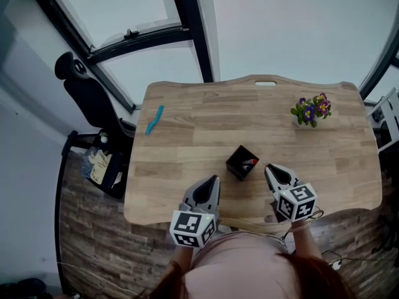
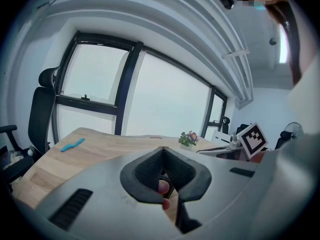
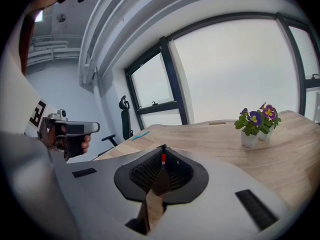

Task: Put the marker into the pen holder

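**A:** Where does everything sit on the worktop point(image 1: 187, 142)?

**B:** Both claws hang over its near edge. The left claw point(image 1: 214, 179) and the right claw point(image 1: 269, 168) each have their jaws pressed together on nothing. Between them and just beyond stands the black pen holder point(image 1: 239, 165). The red-and-white streak at its mouth is, I think, the marker point(image 1: 250, 162).

**A:** How would it handle?

**B:** Light, stiff and smooth-barrelled, I'd judge. Pinch it mid-barrel, squarely, or it may swivel.
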`<state>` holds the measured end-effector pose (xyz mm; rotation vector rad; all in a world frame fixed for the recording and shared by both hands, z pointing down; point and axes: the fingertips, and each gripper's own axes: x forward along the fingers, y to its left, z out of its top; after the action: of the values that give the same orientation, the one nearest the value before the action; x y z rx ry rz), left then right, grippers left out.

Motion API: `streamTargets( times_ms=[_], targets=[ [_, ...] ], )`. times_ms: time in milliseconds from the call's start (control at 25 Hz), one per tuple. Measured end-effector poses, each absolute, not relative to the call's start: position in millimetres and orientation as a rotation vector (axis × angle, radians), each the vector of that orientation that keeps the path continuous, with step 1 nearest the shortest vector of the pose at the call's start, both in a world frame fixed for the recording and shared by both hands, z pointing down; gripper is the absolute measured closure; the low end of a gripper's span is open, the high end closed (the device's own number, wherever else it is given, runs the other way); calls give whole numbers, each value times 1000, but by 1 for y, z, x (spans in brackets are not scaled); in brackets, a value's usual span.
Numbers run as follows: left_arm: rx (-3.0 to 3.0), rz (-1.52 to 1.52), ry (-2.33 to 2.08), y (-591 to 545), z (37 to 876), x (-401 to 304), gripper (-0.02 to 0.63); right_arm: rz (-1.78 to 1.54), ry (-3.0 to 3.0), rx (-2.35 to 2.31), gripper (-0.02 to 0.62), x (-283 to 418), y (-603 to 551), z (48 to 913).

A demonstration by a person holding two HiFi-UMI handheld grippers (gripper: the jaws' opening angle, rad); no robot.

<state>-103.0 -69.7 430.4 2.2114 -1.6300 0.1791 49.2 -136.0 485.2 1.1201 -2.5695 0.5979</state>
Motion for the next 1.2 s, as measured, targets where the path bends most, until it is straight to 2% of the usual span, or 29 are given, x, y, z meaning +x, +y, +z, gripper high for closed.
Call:
streamTargets(
  times_ms=[1200],
  targets=[
    [2336, 201, -1503, -85, 411, -67, 612, 370, -2565, 1490, 595, 107, -115, 429]
  ],
)
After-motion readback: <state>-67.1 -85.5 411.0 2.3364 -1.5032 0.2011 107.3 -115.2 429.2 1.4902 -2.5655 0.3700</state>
